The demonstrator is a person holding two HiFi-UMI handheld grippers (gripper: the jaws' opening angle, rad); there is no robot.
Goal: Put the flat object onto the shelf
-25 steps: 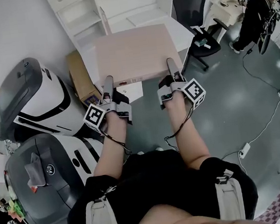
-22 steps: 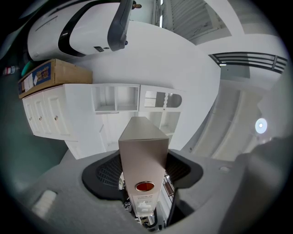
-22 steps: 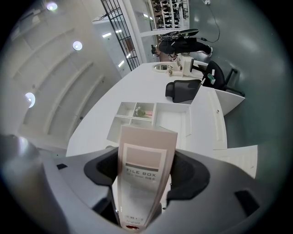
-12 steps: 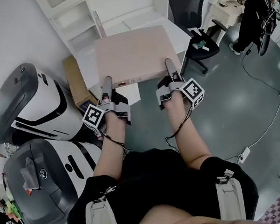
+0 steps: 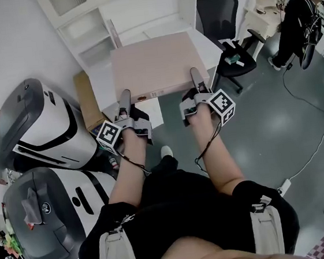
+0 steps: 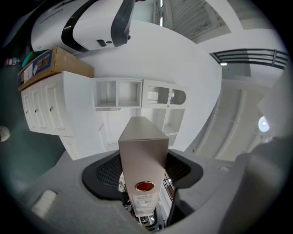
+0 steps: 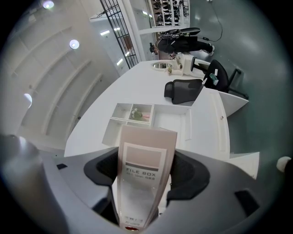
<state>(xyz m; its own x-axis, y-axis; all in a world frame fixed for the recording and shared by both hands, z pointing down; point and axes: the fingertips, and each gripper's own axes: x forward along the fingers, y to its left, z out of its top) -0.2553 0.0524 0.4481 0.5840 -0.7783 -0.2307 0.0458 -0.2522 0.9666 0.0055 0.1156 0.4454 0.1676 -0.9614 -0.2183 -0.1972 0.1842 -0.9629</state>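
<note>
Left gripper (image 5: 125, 95) and right gripper (image 5: 193, 75) each have jaws partway apart, clamped on the near edge of the file box (image 5: 154, 63), one toward each corner. White shelf unit (image 5: 137, 10) stands ahead of me, cubbies facing me. File box held flat and roughly level in front of it, not yet set on it. Black office chair (image 5: 219, 15) to the right of the shelf unit. Cardboard box (image 5: 85, 97) sits low, just left of the file box, beside the shelf unit.
</note>
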